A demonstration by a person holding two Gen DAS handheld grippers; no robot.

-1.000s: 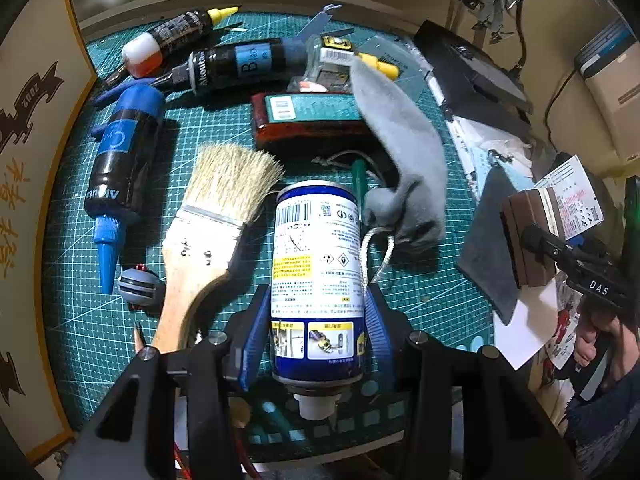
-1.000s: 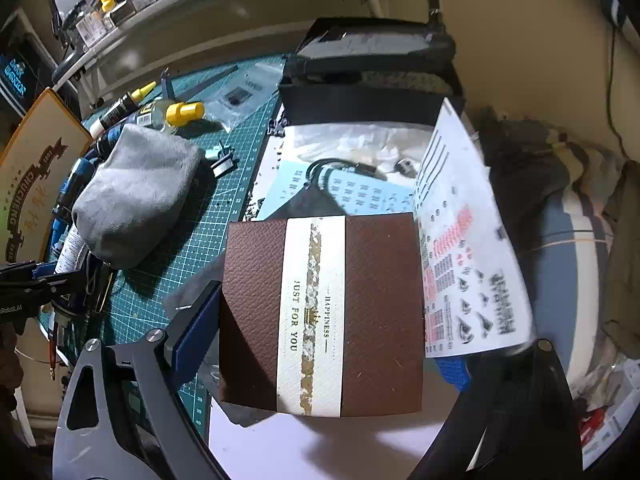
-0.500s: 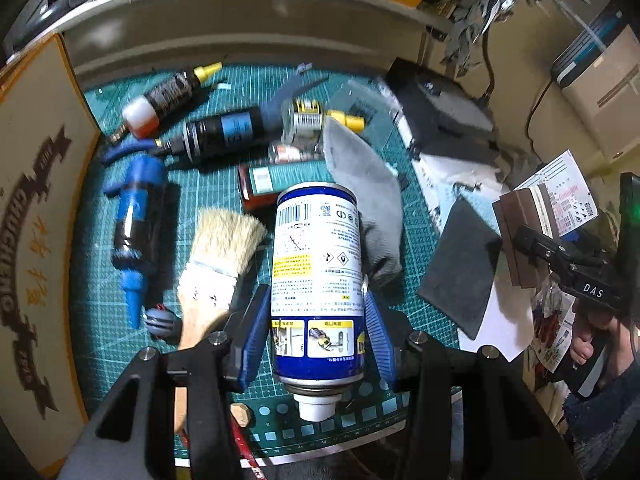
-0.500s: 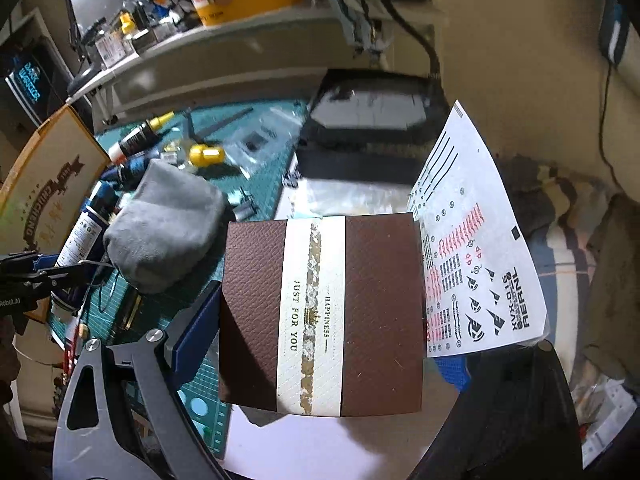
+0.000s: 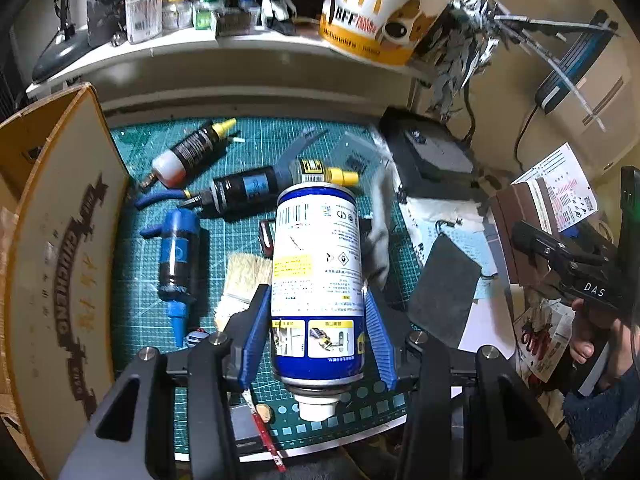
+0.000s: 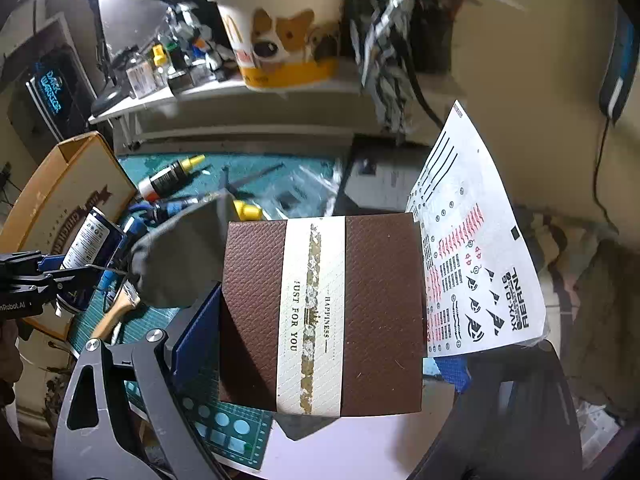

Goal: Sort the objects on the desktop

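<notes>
My left gripper (image 5: 316, 312) is shut on a blue and white spray can (image 5: 316, 264), held well above the green cutting mat (image 5: 132, 240); it also shows in the right wrist view (image 6: 86, 248). My right gripper (image 6: 320, 320) is shut on a brown gift box (image 6: 320, 316) with a white band, lifted off the desk. A white decal sheet (image 6: 476, 248) stands against the box's right side, covering the right finger. The box also shows in the left wrist view (image 5: 516, 232).
On the mat lie a paint brush (image 5: 240, 276), a blue bottle (image 5: 176, 260), a black bottle (image 5: 240, 190), a yellow-tipped bottle (image 5: 192, 152) and a grey cloth (image 6: 180, 256). A cardboard box (image 5: 52, 248) stands left. A shelf with a McDonald's bucket (image 5: 376, 12) runs behind.
Both grippers have risen with their loads. The can and the gift box are higher above the desk, and the shelf with the bucket has come into view.
</notes>
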